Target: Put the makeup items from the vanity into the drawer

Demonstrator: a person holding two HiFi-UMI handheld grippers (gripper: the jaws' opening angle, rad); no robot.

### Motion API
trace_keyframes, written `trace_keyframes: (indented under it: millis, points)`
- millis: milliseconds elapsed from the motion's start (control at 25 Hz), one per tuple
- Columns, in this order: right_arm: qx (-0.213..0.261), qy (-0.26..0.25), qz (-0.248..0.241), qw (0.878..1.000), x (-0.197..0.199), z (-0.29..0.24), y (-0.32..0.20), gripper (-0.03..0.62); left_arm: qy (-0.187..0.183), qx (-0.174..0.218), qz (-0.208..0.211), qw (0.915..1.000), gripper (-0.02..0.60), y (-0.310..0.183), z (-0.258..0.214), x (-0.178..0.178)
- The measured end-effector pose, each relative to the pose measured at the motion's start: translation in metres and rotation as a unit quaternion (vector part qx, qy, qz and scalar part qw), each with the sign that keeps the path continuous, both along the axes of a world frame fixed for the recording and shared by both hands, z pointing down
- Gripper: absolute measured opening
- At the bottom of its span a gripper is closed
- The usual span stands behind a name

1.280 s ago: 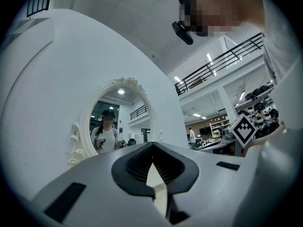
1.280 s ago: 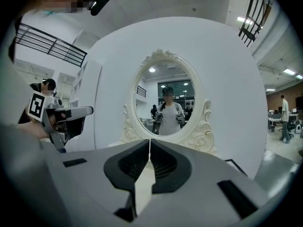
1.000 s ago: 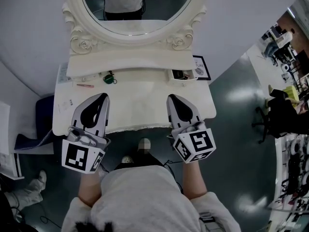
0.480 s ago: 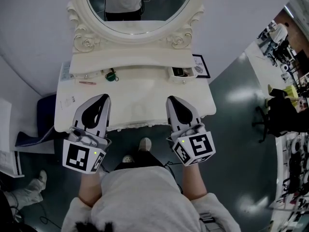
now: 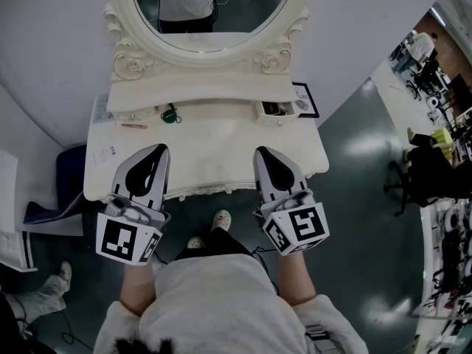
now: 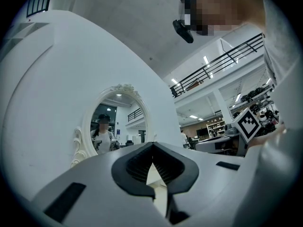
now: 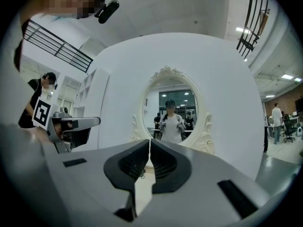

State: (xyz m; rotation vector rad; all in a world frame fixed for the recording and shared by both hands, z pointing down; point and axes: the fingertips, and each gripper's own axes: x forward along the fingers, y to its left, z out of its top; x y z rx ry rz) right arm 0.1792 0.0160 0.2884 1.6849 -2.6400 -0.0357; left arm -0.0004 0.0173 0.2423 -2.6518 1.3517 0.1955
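I am viewing a cream vanity point(image 5: 214, 161), a green item point(image 5: 170, 114), and black-and-white squares on the grey left gripper point(image 5: 158, 147) and right gripper point(image 5: 260, 151).

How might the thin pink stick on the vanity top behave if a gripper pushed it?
The pink stick looks slim and straight, so probably stiff and light. Lying flat on the smooth vanity top, it may roll or skid when nudged.

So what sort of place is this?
Probably not a home: it looks like a staged set in a lab hall. A white vanity with oval mirror stands against a curved white backdrop, with a mezzanine railing beyond.
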Motion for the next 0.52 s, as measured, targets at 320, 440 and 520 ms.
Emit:
trace_keyframes:
  millis: [320, 440, 520]
  points:
    - [0.007, -0.001, 0.003, 1.000, -0.0041, -0.0036, 0.0048, 0.025, 0.005, 0.001, 0.005, 1.0000, 0.015, 0.0019, 0.0004, -0.0020]
    - [0.008, -0.002, 0.004, 1.000, -0.0062, -0.0040, 0.0046, 0.025, 0.006, -0.001, 0.005, 1.0000, 0.015, 0.0011, 0.0013, -0.0042]
    - [0.008, -0.003, 0.005, 1.000, -0.0078, -0.0037, 0.0042, 0.025, 0.006, -0.003, 0.005, 1.0000, 0.015, 0.0000, 0.0024, -0.0058]
